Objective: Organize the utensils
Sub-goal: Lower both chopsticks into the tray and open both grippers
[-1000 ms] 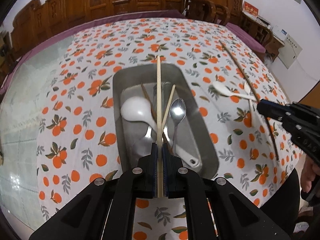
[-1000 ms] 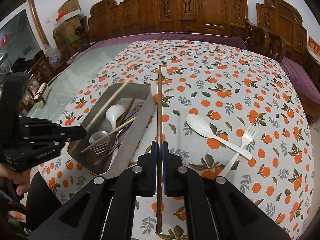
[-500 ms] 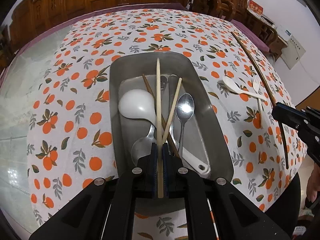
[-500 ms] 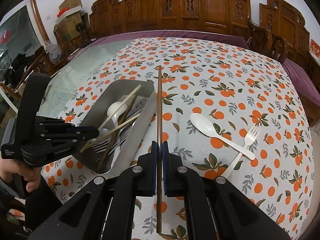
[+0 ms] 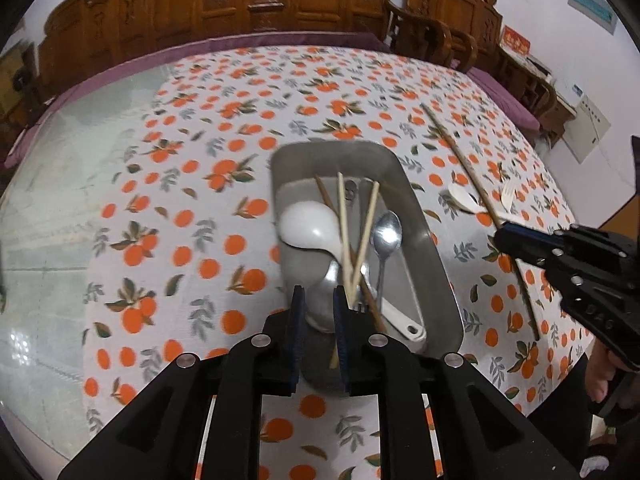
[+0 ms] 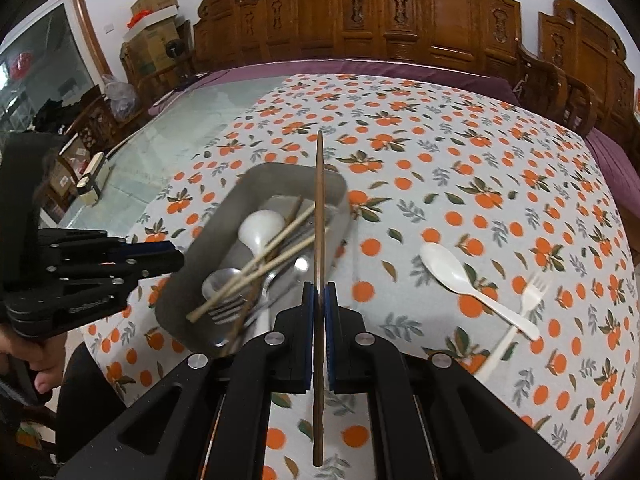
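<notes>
A rectangular metal tray [image 5: 424, 240] with rounded corners is seen on a cloth [image 5: 180, 208] printed with oranges and leaves. Inside the tray are counted two pale wooden chopsticks [image 5: 342, 216], crossed near their lower ends, one dark brown chopstick [image 5: 326, 200], one glossy white ladle [image 5: 308, 226] and one shiny steel spoon [image 5: 386, 236]; a steel fork [image 6: 226, 308] is also seen there in the right view. The left gripper [image 5: 319, 308] is spread apart just above the near end of the tray, and nothing is held between its fingers. The right gripper [image 6: 319, 312] is pressed on a long dark stick [image 6: 319, 216], which is held over the right edge of the tray. On the cloth to the right, well apart from the tray, one white plastic spoon [image 6: 464, 280] and one white plastic fork [image 6: 528, 296] are lying, touching each other
</notes>
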Demonstrator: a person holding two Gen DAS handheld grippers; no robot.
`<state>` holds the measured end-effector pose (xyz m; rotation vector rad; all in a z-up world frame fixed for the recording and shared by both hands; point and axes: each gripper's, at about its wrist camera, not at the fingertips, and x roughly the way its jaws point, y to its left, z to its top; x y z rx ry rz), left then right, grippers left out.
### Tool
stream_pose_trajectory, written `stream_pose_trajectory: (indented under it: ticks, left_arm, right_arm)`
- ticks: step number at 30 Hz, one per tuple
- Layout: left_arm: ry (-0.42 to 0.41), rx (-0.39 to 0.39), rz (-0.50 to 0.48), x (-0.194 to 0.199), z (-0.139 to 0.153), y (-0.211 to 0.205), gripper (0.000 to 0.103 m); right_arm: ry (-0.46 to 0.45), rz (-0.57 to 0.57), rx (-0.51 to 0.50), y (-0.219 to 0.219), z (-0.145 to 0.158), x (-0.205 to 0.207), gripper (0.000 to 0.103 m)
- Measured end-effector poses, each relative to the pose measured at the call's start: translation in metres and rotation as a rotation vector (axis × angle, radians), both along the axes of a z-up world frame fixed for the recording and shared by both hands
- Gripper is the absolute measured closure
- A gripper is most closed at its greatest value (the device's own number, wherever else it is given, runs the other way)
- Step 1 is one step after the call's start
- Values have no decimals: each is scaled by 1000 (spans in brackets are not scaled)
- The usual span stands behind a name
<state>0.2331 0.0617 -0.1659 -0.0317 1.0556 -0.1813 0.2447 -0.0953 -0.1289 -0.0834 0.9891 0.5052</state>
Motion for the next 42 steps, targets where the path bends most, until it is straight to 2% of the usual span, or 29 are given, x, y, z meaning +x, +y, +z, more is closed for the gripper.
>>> stream_pose_trajectory:
  ticks: [4,16,23,35,42]
  left_arm:
    - [-29,-3,29,-5,11,16,84]
    - [-75,-11,97,-21,26,54,80]
    - [-79,-13,121,-25,29,70,80]
    - [-87,-11,121,-27,33,73,80]
    - [-87,-9,115,-28,33,69,80]
  right_arm:
    - [0,23,1,16,0,2,97]
    - [20,62,1,55,-7,14,97]
    - [46,57,-1,68,-23,25,97]
    - [141,-11,71,66,-47,46,97]
    - [141,13,86,72,-44,42,94]
